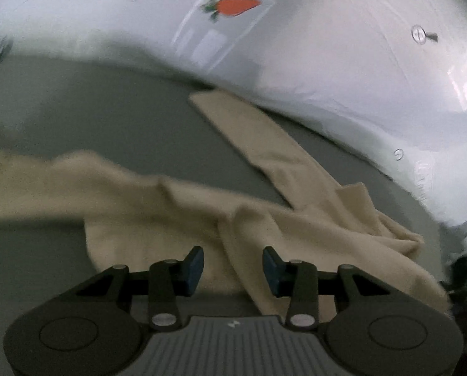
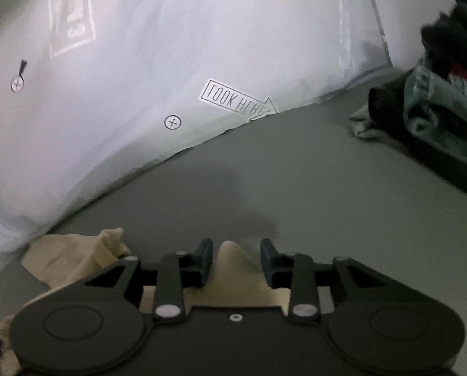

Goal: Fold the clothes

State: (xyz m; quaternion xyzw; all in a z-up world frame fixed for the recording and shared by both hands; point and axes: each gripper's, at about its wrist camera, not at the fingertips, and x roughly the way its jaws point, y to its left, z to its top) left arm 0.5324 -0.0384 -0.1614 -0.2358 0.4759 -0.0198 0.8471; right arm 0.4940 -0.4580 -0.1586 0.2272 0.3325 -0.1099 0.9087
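A cream long-sleeved garment (image 1: 177, 206) lies rumpled on the grey table (image 1: 76, 109). One sleeve (image 1: 258, 134) runs toward the white back wall, another stretches left. My left gripper (image 1: 233, 269) is open and hovers just above the garment's body, holding nothing. In the right wrist view, my right gripper (image 2: 236, 260) is open with a raised peak of the cream fabric (image 2: 233, 266) between its fingers, not pinched. More of the garment (image 2: 73, 253) bunches to its left.
A white sheet wall (image 2: 139, 62) with a carrot picture (image 1: 233, 6) and a "LOOK HERE" sticker (image 2: 233, 100) borders the table. A pile of dark and teal clothes (image 2: 437, 106) sits at the right.
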